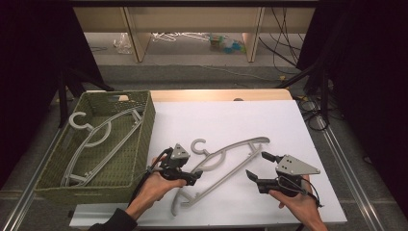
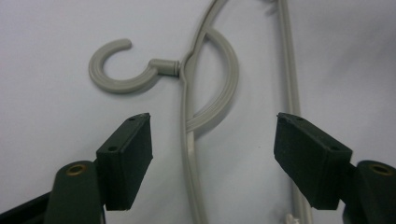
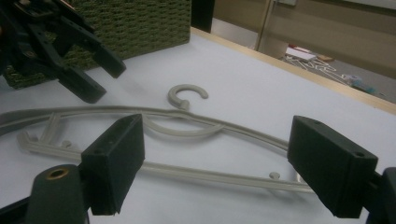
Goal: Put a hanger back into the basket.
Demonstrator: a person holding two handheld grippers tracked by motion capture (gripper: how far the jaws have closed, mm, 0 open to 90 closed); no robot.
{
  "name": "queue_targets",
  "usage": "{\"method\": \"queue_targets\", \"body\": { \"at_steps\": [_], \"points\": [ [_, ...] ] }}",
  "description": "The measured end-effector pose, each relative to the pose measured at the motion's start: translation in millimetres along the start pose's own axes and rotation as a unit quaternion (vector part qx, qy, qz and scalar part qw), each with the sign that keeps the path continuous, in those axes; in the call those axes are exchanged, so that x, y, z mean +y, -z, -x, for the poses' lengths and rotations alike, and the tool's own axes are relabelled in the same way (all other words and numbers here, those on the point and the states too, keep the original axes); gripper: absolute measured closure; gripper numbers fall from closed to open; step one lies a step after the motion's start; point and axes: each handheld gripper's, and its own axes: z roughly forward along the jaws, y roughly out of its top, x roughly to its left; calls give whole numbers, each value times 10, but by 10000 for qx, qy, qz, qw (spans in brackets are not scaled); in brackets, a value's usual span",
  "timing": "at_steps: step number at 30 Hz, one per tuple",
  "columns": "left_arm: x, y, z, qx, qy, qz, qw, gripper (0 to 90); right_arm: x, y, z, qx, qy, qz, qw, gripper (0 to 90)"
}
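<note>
A grey plastic hanger (image 1: 226, 161) lies flat on the white table top (image 1: 231, 120), its hook (image 1: 198, 144) pointing toward the basket. My left gripper (image 1: 194, 176) hovers over the hanger's neck, open. In the left gripper view the hanger's upper arm (image 2: 189, 140) runs between the pads of the left gripper (image 2: 212, 154), which do not touch it, and the hook (image 2: 116, 70) lies just ahead. My right gripper (image 1: 257, 166) stands open to the right of the hanger, holding nothing. Beyond the right gripper (image 3: 215, 163), its own view shows the hanger (image 3: 187, 126) and the left gripper (image 3: 84, 70).
A green woven basket (image 1: 139, 139) stands at the table's left with a second grey hanger (image 1: 96, 139) inside. A wooden shelf unit (image 1: 192, 24) and loose cables (image 1: 288, 53) are on the floor past the far edge. The basket wall (image 3: 140, 23) rises behind the left gripper.
</note>
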Motion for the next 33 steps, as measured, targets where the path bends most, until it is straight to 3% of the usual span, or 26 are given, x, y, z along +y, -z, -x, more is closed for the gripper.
{"method": "queue_targets", "body": {
  "at_steps": [3,4,10,14,17,20,22,27,33],
  "points": [
    [30,-114,-41,155,-56,-318,9994,294,-4,0,1,-35,8,1,10000,199],
    [43,-132,-65,157,-196,-481,9985,299,-4,2,1,-26,10,4,10000,199],
    [73,-246,-139,65,-13,-928,9957,333,-6,4,2,-59,19,8,10000,199],
    [86,-318,-142,33,-168,-1137,9934,359,-6,-4,-3,-4,19,-24,10000,199],
    [101,-352,-144,76,-266,-1201,9924,441,-7,2,1,-54,15,13,10000,199],
    [119,-394,-179,-27,-337,-1302,9909,510,-7,2,-1,-53,11,5,10000,199],
    [128,-404,-166,56,-322,-1268,9914,571,-6,0,-2,-57,18,-4,10000,199],
    [119,-406,-123,195,-423,-1275,9907,614,-12,1,6,-74,-3,-3,10000,199],
    [130,-403,-81,152,-461,-1369,9894,690,-16,-2,5,-99,-8,20,9999,199]
  ]
}}
